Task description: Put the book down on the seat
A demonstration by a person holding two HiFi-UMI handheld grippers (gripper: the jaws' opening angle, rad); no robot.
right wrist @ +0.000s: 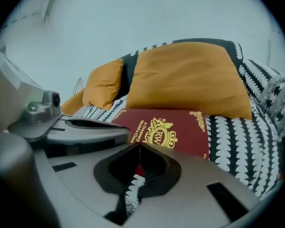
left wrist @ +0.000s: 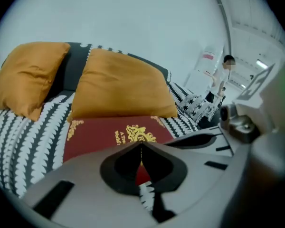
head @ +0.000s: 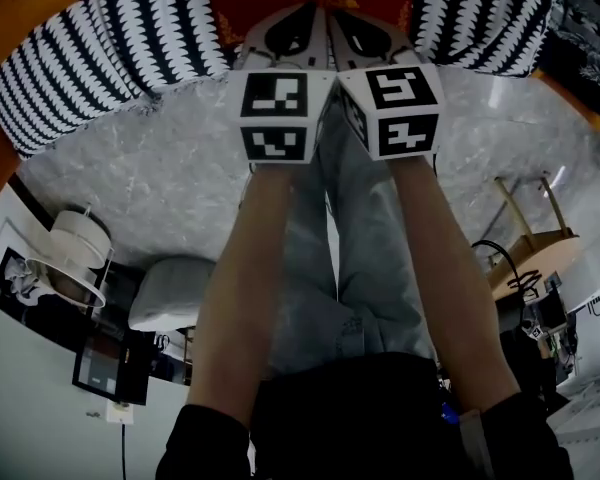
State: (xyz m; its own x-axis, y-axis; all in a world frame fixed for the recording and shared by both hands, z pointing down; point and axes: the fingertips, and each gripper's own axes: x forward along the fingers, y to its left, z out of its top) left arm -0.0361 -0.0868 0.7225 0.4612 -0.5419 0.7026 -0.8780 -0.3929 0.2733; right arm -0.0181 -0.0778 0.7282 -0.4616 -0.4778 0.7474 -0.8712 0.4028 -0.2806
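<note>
We find the head camera looking steeply down over both forearms onto the left gripper [head: 292, 30] and right gripper [head: 365, 36]. The patterned seat [head: 110, 48] lies at the frame's top edge. Each gripper camera sits low and close, facing along its own jaws across the red book [left wrist: 109, 132] toward the orange cushion [left wrist: 121, 84]. All three views share book and seat. Each gripper view catches the neighbouring gripper at its side.

Grey marbled floor [head: 160, 183]; plain pale wall [left wrist: 133, 18] behind two orange cushions [left wrist: 121, 84].
</note>
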